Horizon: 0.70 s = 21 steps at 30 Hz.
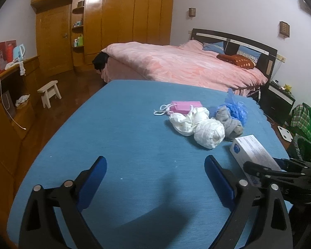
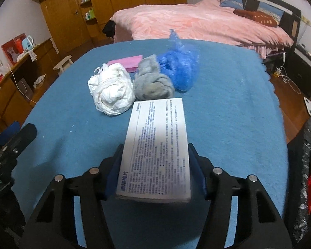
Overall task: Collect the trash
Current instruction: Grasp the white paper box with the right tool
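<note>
My right gripper [image 2: 155, 151] is shut on a white printed box [image 2: 157, 145] and holds it above the blue table [image 2: 228, 108]; the box also shows in the left wrist view [image 1: 253, 153]. Beyond it lie a white crumpled bag [image 2: 112, 91], a grey wad [image 2: 151, 83], a blue plastic bag [image 2: 180, 66] and a pink box [image 2: 128, 61]. My left gripper [image 1: 155, 166] is open and empty over the table's near part, left of the right gripper [image 1: 280, 172]. The pile sits ahead in the left wrist view: white bag [image 1: 199, 126], grey wad [image 1: 230, 122], blue bag [image 1: 236, 108], pink box [image 1: 184, 105].
A pink-covered bed [image 1: 186, 64] stands behind the table. A wooden wardrobe [image 1: 114, 20] and a small white stool [image 1: 49, 92] are at the far left. A black bag rim [image 2: 306, 166] with something red in it is at the right edge.
</note>
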Each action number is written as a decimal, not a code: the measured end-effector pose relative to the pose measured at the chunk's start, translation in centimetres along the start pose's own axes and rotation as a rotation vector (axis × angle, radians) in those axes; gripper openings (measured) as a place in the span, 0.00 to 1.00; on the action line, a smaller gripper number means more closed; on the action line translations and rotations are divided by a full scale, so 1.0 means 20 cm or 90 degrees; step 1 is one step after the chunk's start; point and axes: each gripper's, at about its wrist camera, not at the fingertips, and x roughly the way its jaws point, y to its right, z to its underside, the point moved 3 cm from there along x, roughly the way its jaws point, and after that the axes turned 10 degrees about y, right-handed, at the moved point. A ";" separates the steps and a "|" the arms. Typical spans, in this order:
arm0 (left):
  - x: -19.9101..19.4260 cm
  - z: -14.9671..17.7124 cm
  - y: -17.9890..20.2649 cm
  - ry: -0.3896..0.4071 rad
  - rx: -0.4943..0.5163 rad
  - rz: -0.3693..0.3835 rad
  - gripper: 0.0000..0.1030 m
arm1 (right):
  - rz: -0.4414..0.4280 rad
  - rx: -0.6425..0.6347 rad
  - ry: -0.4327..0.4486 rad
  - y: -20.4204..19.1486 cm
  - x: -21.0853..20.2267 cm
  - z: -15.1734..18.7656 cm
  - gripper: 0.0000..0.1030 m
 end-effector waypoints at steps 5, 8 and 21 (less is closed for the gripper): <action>0.03 -0.02 0.08 -0.001 0.006 0.018 0.91 | 0.007 0.016 0.006 0.07 -0.06 -0.01 0.56; 0.06 -0.04 0.14 0.001 0.007 0.030 0.91 | 0.017 0.026 0.020 0.13 -0.08 -0.05 0.56; 0.36 -0.11 0.32 -0.017 0.018 0.072 0.76 | 0.047 0.062 0.035 0.33 -0.02 -0.11 0.56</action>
